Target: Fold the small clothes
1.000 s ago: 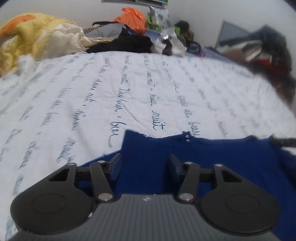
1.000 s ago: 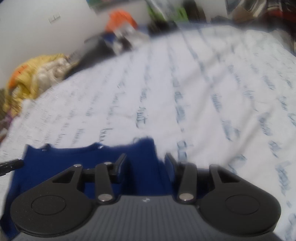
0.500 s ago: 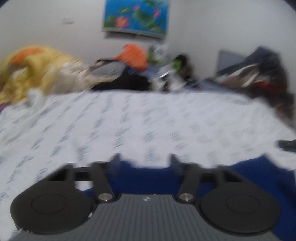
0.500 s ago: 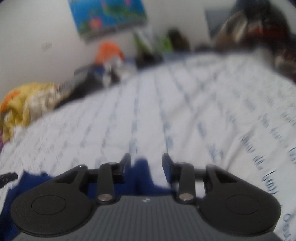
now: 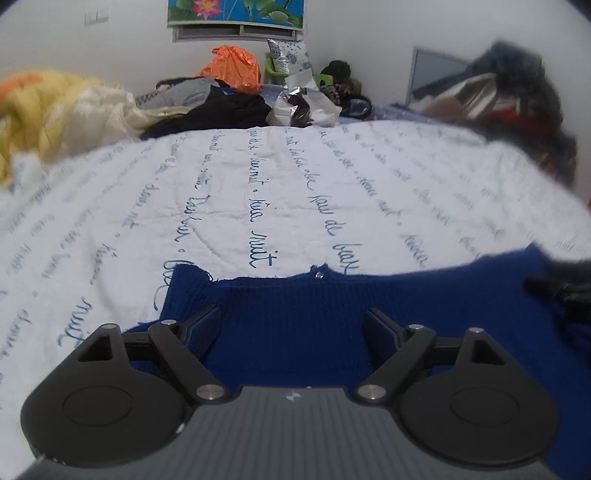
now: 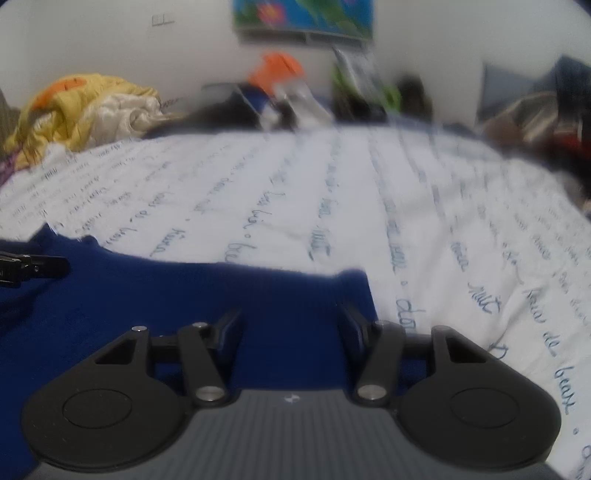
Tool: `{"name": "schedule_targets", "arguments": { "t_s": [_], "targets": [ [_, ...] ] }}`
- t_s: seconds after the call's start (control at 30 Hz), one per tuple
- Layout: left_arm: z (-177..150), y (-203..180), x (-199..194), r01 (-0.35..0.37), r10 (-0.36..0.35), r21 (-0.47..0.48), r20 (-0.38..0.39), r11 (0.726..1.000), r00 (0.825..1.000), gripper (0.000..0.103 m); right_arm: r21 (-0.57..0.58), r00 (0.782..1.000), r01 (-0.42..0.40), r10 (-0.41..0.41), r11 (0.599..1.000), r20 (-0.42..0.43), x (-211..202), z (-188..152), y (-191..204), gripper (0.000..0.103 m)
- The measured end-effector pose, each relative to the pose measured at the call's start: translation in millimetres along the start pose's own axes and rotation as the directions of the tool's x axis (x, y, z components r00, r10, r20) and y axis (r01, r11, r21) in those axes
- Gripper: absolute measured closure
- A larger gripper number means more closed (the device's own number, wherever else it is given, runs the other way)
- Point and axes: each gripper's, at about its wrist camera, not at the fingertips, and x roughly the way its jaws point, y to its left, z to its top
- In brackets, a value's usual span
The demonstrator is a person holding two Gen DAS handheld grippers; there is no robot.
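Left wrist view: left gripper (image 5: 291, 326) sat low over a blue knit sweater (image 5: 303, 325), jaws spread wide, nothing between the pads, both fingers above the fabric. Sweater lay flat on a white bedsheet (image 5: 258, 192) printed with blue cursive script; its far edge ran ragged across the frame, with a small button (image 5: 318, 274) at that edge. Right gripper's tip (image 5: 557, 288) poked in at the right edge over the sweater, blurred. At the back: yellow blanket (image 5: 48, 107), black garment (image 5: 225, 110), orange bag (image 5: 232, 72), flower picture (image 5: 236, 11) on the wall, clothes pile (image 5: 509, 99) at right.

Right wrist view, blurry: right gripper (image 6: 290, 330) also had jaws wide apart and empty, hovering above the sweater (image 6: 147, 302) near its right-hand edge, where sheet (image 6: 443, 221) showed just beside the right finger. Left gripper's tip (image 6: 33, 267) entered from the left edge over the blue fabric. Couldn't tell whether either gripper touched the cloth.
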Motion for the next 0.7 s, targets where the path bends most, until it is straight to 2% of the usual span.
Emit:
{"name": "schedule_targets", "arguments": {
  "t_s": [0.03,0.3,0.7],
  "targets": [
    [0.5,-0.4,-1.0,-0.014,0.014,-0.001,-0.002,1.000,1.000,0.013,0.004,1.000,-0.002,0.002,1.000,0.000,0.1,-0.6,0.0,0.047],
    [7.8,2.1,1.9,0.017,-0.017,-0.018,-0.014,1.000,1.000,0.009,0.001,1.000,0.000,0.000,1.000,0.005,-9.8,-8.6,5.3,0.046],
    [7.4,2.1,1.5,0.015,-0.015,-0.019,-0.013,1.000,1.000,0.009,0.004,1.000,0.007,-0.007,1.000,0.007,-13.9,-11.1,9.0,0.046]
  ]
}}
